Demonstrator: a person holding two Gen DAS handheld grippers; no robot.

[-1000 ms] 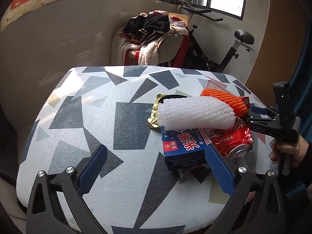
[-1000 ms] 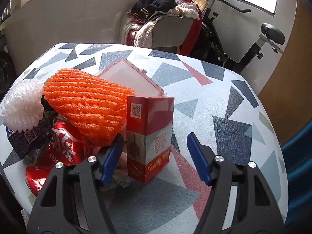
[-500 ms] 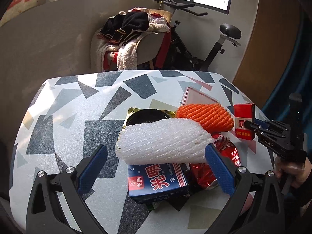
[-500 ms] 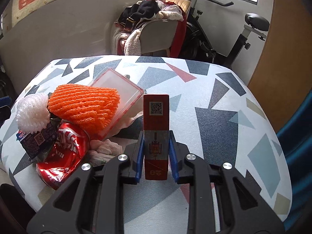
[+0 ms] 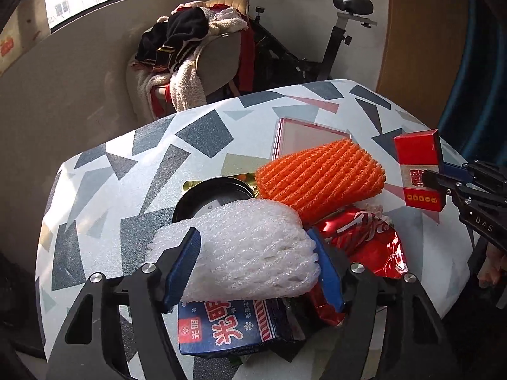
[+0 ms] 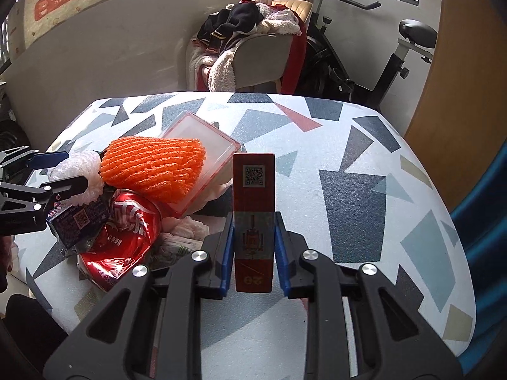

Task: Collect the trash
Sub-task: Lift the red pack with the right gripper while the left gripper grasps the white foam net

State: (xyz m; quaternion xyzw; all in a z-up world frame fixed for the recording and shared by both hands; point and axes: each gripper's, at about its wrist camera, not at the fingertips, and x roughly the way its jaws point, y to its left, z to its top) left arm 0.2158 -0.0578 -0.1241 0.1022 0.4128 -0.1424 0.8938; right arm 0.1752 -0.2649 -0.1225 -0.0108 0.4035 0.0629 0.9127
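Trash: cigarette pack [image 6: 253, 218]'s QR code faces only right wrist view.

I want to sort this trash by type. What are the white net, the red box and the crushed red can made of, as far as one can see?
White net in the left claw: soft foam mesh, matte, with a ribbed, bubbly weave.
Red box in the right claw: probably printed cardboard, slightly glossy, with sharp folded edges.
Crushed red can: thin metal, likely aluminium, shiny and creased.

Orange foam net [image 5: 320, 179], white foam net [image 5: 250, 247], red box [image 6: 253, 209].
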